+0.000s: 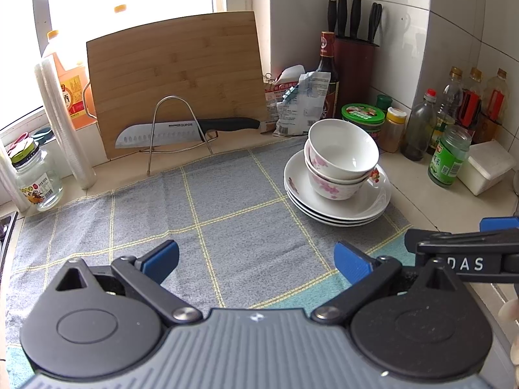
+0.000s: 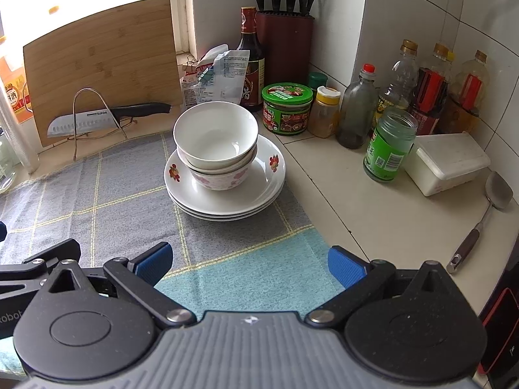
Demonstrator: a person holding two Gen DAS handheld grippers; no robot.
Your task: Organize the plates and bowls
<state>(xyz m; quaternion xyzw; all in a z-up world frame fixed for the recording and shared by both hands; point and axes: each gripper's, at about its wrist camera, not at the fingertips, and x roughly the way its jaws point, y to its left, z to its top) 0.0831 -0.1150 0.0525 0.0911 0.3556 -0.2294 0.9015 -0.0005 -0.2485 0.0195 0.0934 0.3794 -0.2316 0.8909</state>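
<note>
White china all in one pile: bowls [image 2: 215, 144] nested, apparently three deep, on a stack of plates [image 2: 227, 191], which looks like three too. Stands on the far right part of the checked cloth [image 1: 207, 207], ahead and to the right of the left claw [image 1: 256, 261], ahead and slightly left of the right claw [image 2: 249, 264]. Looks close to finished, judging by the pile alone: no loose plate or bowl anywhere else on the desk [image 2: 356, 201]. Possibly left to do: straightening the top bowl, which sits tilted in the one below, or moving the pile elsewhere; cannot tell which from the task line.

Both claws spread wide, holding nothing, low over the near edge of the cloth, well short of the pile. Right claw visible in the left view, just beside the left one.

Containers: top bowl empty and clean; lower bowls hidden by it. Beyond and right of the right claw, a green-lidded tub [image 2: 287, 108], a yellow-capped spice jar [image 2: 324, 111], a green jar [image 2: 391, 146] with no lid to be seen, and a closed white box [image 2: 447, 162]; contents of box and tub not visible. Knife block [image 2: 285, 42] at the back, holding knives and scissors. Far left of the left claw, a clear jar [image 1: 37, 178], seemingly empty.
</note>
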